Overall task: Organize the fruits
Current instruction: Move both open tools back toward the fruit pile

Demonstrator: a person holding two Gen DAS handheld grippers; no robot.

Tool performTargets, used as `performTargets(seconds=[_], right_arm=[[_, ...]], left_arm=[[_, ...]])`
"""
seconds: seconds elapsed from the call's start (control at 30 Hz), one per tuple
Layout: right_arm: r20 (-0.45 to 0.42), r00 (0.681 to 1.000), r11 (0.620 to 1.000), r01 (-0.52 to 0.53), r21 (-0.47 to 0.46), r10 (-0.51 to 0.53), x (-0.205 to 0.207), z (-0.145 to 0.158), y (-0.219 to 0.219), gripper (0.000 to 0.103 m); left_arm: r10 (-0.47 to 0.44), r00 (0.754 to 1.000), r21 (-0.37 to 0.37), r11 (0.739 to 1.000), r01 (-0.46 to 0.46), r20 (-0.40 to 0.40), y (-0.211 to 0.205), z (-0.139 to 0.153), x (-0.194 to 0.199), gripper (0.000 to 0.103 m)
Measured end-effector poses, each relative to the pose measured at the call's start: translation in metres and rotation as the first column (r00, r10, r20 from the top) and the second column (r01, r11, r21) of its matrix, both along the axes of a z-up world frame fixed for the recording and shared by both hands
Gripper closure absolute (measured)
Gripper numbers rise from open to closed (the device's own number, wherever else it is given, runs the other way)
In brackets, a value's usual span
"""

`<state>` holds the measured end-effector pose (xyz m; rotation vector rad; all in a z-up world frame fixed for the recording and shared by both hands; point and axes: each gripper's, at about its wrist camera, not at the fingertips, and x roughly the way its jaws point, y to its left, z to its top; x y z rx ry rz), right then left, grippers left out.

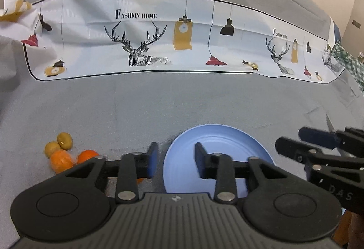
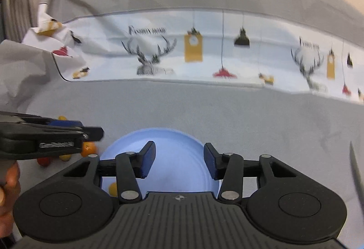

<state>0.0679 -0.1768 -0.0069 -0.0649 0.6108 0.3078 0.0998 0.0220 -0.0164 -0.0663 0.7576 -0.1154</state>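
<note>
A blue plate [image 1: 227,135] lies on the grey cloth in front of both grippers; it also shows in the right wrist view [image 2: 177,142]. Left of it lie two oranges [image 1: 61,159] and two olive-brown fruits [image 1: 64,140]. My left gripper [image 1: 175,155] is open and empty, over the plate's left rim. My right gripper [image 2: 179,158] is open and empty above the plate; it shows at the right edge of the left wrist view [image 1: 293,142]. A small yellow fruit [image 2: 113,188] peeks out at the plate's left edge behind my right gripper's finger. More fruits [image 2: 88,149] lie behind the left gripper [image 2: 91,132].
A white printed cloth [image 1: 182,44] with deer and lamp drawings lies across the far part of the grey surface. A green checked cloth [image 1: 348,60] is at the far right. A knife blade [image 2: 356,171] lies on the right.
</note>
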Motion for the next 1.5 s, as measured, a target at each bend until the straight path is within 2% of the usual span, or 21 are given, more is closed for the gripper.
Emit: performTargets(seconds=[0.03, 0.13, 0.2, 0.33, 0.4, 0.53, 0.6, 1.5], right_arm=[[0.015, 1.0, 1.0, -0.003, 0.002, 0.003, -0.003, 0.002, -0.001, 0.056], [0.047, 0.999, 1.0, -0.007, 0.005, 0.007, -0.009, 0.008, -0.001, 0.056], [0.049, 0.999, 1.0, -0.005, 0.008, 0.005, -0.009, 0.01, 0.0, 0.056], [0.016, 1.0, 1.0, -0.015, -0.016, 0.015, -0.007, 0.005, 0.006, 0.057], [0.006, 0.999, 0.999, -0.031, -0.03, 0.031, -0.007, 0.001, 0.011, 0.062], [-0.016, 0.999, 0.999, -0.029, -0.037, 0.028, -0.002, -0.003, 0.019, 0.065], [-0.034, 0.999, 0.999, -0.029, -0.029, 0.028, 0.001, -0.004, 0.021, 0.065], [-0.065, 0.998, 0.999, -0.026, -0.025, 0.025, 0.001, -0.008, 0.03, 0.063]], left_arm=[[-0.008, 1.0, 0.016, 1.0, 0.008, 0.022, 0.0, 0.004, -0.004, 0.077], [-0.026, 0.995, 0.038, 0.999, 0.022, 0.094, 0.003, 0.014, -0.015, 0.077], [-0.028, 0.993, 0.06, 0.998, 0.022, 0.113, 0.004, 0.016, -0.018, 0.079], [-0.011, 0.999, 0.098, 0.995, 0.006, 0.051, 0.011, 0.008, -0.012, 0.079], [0.006, 1.0, 0.106, 0.994, -0.005, -0.009, 0.016, 0.001, -0.007, 0.079], [0.041, 0.993, 0.113, 0.993, -0.029, -0.108, 0.028, -0.012, 0.002, 0.079], [0.05, 0.991, 0.126, 0.991, -0.034, -0.126, 0.032, -0.016, 0.004, 0.079], [0.077, 0.986, 0.091, 0.994, -0.063, -0.151, 0.041, -0.013, 0.006, 0.078]])
